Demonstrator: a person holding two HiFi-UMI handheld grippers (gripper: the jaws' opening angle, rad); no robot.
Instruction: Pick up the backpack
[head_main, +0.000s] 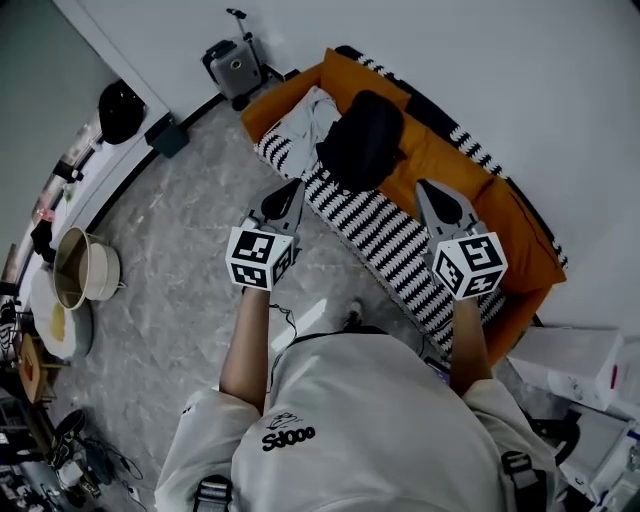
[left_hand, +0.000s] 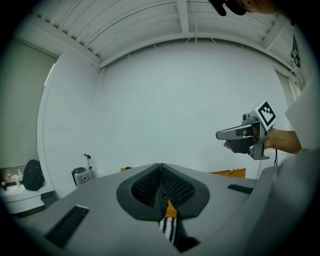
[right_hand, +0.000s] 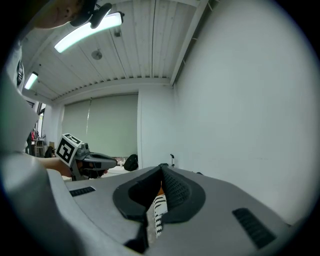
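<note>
A black backpack (head_main: 362, 138) lies on an orange sofa (head_main: 450, 165) with a black-and-white striped cover (head_main: 375, 230), seen in the head view. My left gripper (head_main: 291, 193) hovers shut over the sofa's near edge, just short of the backpack and to its left. My right gripper (head_main: 432, 195) is shut too, to the right of the backpack over the orange cushion. Neither holds anything. In the left gripper view the left gripper (left_hand: 160, 172) shows its jaws together, with the right gripper (left_hand: 240, 135) beyond. In the right gripper view the right gripper (right_hand: 161, 172) is shut, with the left gripper (right_hand: 97, 162) beside it.
A white cloth (head_main: 305, 120) lies on the sofa left of the backpack. A small grey machine (head_main: 235, 65) stands by the wall. A bucket (head_main: 80, 268) and clutter line the left edge. A black bag (head_main: 120, 110) rests on a counter. White boxes (head_main: 575, 365) stand at the right.
</note>
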